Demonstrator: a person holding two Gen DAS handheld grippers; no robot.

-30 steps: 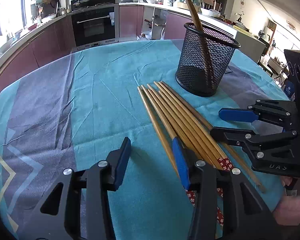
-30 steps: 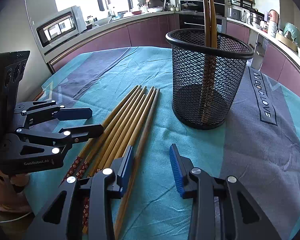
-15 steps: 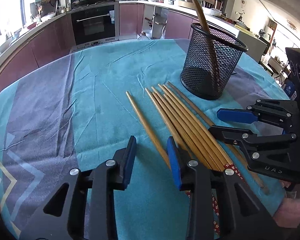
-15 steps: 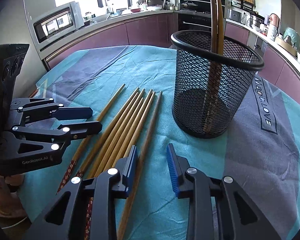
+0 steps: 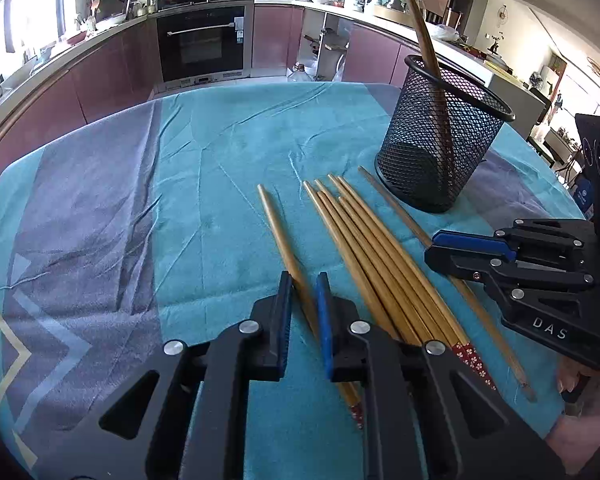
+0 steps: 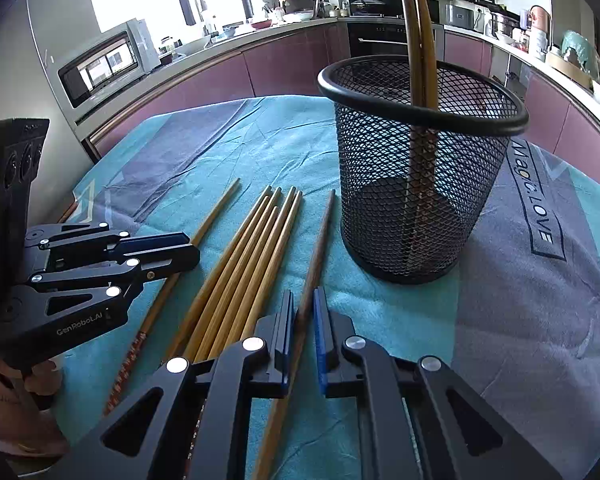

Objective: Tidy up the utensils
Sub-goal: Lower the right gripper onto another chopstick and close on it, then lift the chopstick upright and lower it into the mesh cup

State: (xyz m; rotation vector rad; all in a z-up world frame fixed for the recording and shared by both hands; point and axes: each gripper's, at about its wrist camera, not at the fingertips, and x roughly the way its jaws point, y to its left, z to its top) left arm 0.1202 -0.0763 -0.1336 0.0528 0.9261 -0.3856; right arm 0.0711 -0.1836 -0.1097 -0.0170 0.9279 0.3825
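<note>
A table under a teal-and-grey cloth (image 5: 204, 168) is bordered by mauve kitchen cabinets (image 5: 100, 76) and a built-in oven (image 5: 202, 42). Near the front edge, one chopstick (image 5: 278, 232) is pinched by the left gripper (image 5: 302, 312). A bundle of chopsticks (image 5: 372, 248) is left loose beside it. Another chopstick (image 6: 320, 240) is pinched by the right gripper (image 6: 302, 328). Toward the right edge, two chopsticks are held upright in a mesh holder (image 6: 412, 184).
</note>
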